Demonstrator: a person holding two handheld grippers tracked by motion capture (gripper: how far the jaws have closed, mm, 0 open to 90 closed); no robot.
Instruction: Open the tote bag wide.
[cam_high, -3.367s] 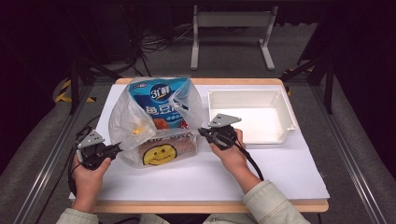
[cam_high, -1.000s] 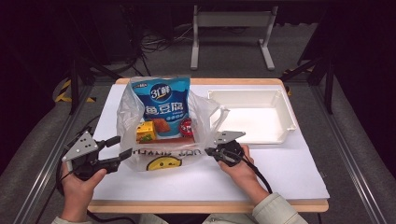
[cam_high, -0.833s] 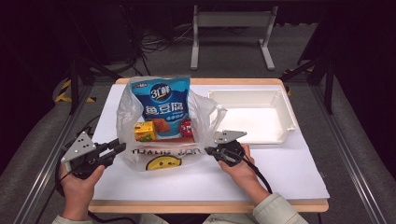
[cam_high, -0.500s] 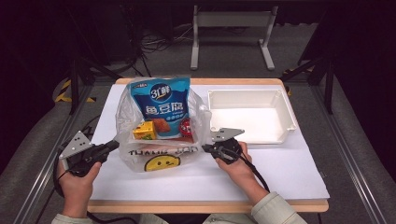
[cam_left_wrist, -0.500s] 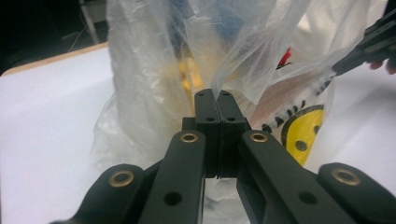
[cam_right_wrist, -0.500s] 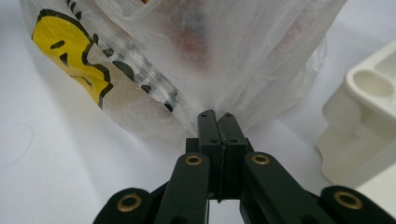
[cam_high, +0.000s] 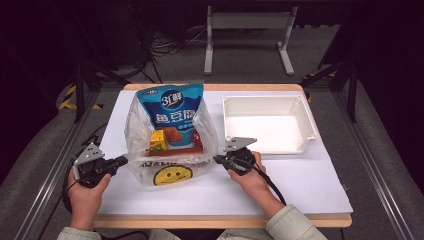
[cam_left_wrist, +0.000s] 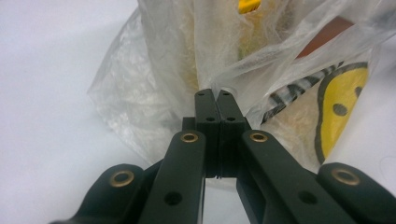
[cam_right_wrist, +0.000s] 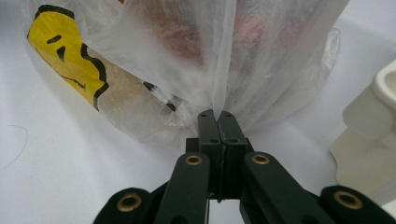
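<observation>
Plastic film is pinched at both sides of the clear smiley-face bag, which stands on the white sheet between the two tools. The left gripper has just been closing, and in the left gripper view its jaws meet on a fold of the bag's wall directly ahead of the tips, the yellow face off to their right. The right gripper is likewise clamped on the film of the opposite wall; in the right gripper view the plastic rises straight from the tips, with the white tray close on its right. Inside the bag, beyond both sets of tips, stand a blue snack packet, a small yellow carton and a flat reddish pack. The step in hand looks like taking hold of the bag by both sides in order to open or empty it. The next move probably calls for drawing the two grips apart and upward evenly, so the mouth spreads without the thin film tearing or slipping from either pinch, while the contents stay upright and clear of the tray's near wall.
</observation>
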